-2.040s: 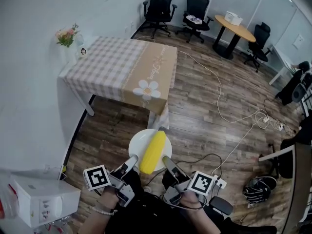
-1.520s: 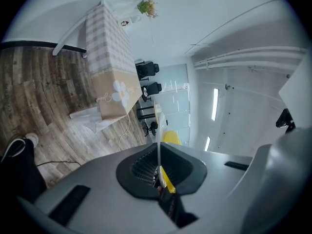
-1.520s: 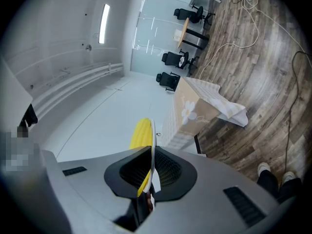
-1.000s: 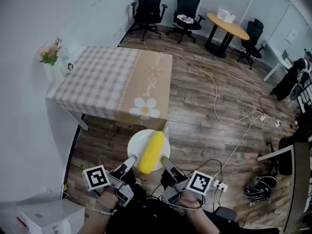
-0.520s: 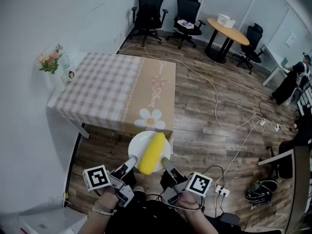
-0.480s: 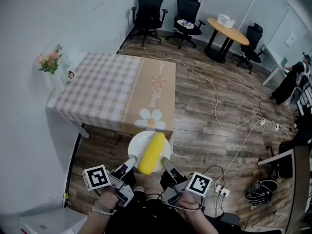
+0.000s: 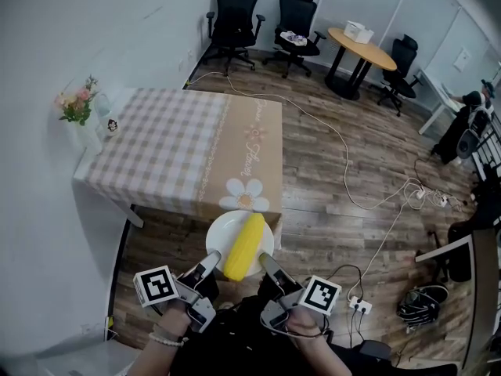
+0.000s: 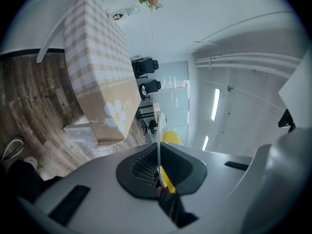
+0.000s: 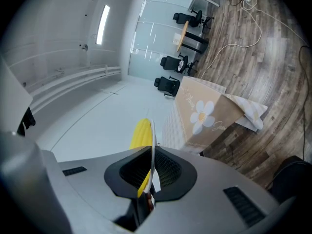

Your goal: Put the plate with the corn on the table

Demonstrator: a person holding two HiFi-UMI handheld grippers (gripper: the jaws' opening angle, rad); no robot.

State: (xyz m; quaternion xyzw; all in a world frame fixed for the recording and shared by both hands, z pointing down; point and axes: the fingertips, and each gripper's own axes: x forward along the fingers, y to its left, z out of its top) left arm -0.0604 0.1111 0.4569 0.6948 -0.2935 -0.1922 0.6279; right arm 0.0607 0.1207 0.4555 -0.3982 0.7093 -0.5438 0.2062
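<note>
A white plate [image 7: 221,229] with a yellow corn cob [image 7: 244,246] lying on it hangs in the air just in front of the table's near end. My left gripper [image 7: 210,262] is shut on the plate's near-left rim, and my right gripper [image 7: 268,262] is shut on its near-right rim. In the left gripper view the plate's rim [image 8: 158,152] runs edge-on between the dark pads, with the corn [image 8: 171,138] behind it. The right gripper view shows the plate rim [image 9: 153,147] pinched likewise, beside the corn [image 9: 142,133]. The table [image 7: 172,143] has a checked and tan cloth with a daisy print.
A vase of flowers [image 7: 77,112] and a small figure [image 7: 112,124] stand at the table's far-left corner by the white wall. Office chairs [image 7: 231,10], a round wooden table [image 7: 362,47], and cables [image 7: 344,155] on the wood floor lie beyond.
The table has drawn closer to the held plate and turned slightly in view. Both grippers keep the same hold on the plate.
</note>
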